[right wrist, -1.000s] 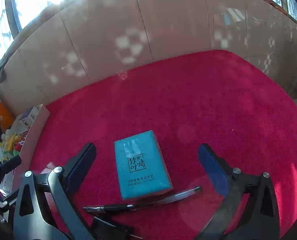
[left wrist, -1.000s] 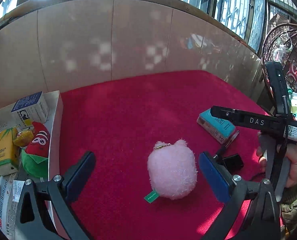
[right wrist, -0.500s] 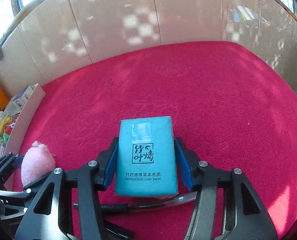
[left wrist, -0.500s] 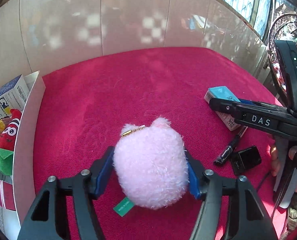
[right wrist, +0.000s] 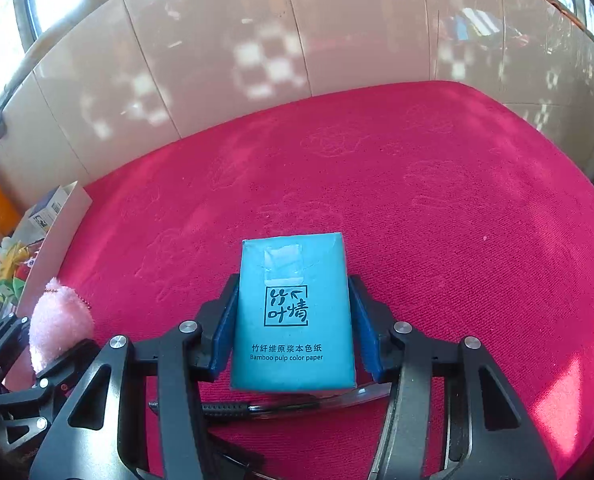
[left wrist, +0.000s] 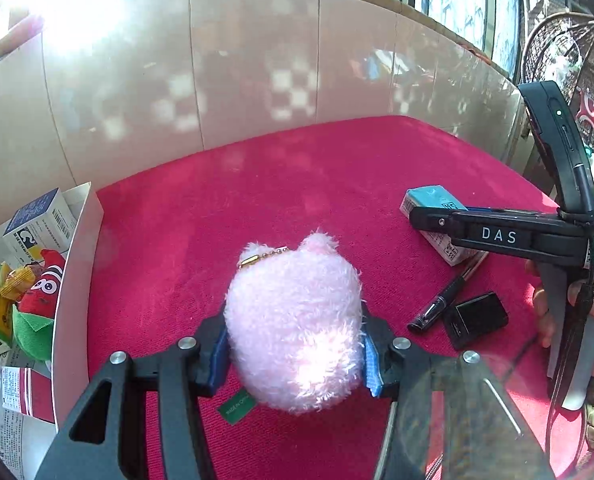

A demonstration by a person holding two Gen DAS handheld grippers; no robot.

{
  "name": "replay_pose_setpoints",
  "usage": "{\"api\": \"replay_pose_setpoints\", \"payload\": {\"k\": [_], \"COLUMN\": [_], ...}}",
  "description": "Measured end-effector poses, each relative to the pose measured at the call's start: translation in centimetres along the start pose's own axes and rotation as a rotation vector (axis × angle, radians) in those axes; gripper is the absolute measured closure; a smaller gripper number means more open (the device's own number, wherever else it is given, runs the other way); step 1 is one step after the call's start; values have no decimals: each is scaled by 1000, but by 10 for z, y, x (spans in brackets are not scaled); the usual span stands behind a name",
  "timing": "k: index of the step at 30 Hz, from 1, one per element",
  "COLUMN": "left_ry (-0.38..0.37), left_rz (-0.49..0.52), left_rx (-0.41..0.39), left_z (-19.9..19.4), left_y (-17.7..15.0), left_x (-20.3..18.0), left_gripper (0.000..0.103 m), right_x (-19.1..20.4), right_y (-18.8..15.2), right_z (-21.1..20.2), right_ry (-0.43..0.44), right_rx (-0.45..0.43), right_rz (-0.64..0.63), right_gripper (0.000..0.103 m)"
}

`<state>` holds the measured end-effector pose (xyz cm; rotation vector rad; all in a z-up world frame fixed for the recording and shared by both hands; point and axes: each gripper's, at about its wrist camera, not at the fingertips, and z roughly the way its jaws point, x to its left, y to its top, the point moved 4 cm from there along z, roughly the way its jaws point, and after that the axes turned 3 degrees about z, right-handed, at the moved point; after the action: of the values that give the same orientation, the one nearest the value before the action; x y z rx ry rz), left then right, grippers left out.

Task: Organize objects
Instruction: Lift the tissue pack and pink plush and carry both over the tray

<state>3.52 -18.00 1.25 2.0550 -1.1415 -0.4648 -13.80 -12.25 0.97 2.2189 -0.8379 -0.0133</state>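
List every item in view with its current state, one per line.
Left gripper: closing, pads pressing the pink plush toy.
Right gripper: closing, pads against the teal tissue pack.
Pen: lying on the red cloth.
Small black box: lying beside pen.
White box: holding packets.

I'm reading "Bamboo pulp color paper" under Chinese characters on the teal tissue pack (right wrist: 293, 312), "DAS" showing on my right gripper (left wrist: 497, 235), "MADE IN CHINA" on the pink plush's green tag (left wrist: 236, 405).

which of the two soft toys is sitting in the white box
The red soft toy with big eyes and green leaves, in the white box. The fluffy pink one is outside it, on the red cloth.
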Motion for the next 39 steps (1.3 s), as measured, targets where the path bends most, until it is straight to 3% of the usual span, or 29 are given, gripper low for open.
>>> {"api": "replay_pose_setpoints", "payload": {"k": [4,8,17,26,39], "left_ry": [35,33,43,59,57], "left_rz": [23,1,-12,-29,-52], "left_rx": [-54,-45,-122,-210,-250], "left_z": [-14,-24,-63,-95,-108], "left_y": [1,-1,6,12,15], "left_x": [-4,-5,-8,0,5], "left_gripper": [51,51,51,51,51], "right_x": [-2,3,36,51,58], "right_y": [-2,-7,0,0,-2], "right_z": [-27,-60,-131,-147,-159], "right_ry": [-19,-5,17,42,73], "right_rx": [-101,-175,-347,-376,-400], "right_rz": [3,5,-76,-94,-90], "right_gripper": [52,52,52,51,51]}}
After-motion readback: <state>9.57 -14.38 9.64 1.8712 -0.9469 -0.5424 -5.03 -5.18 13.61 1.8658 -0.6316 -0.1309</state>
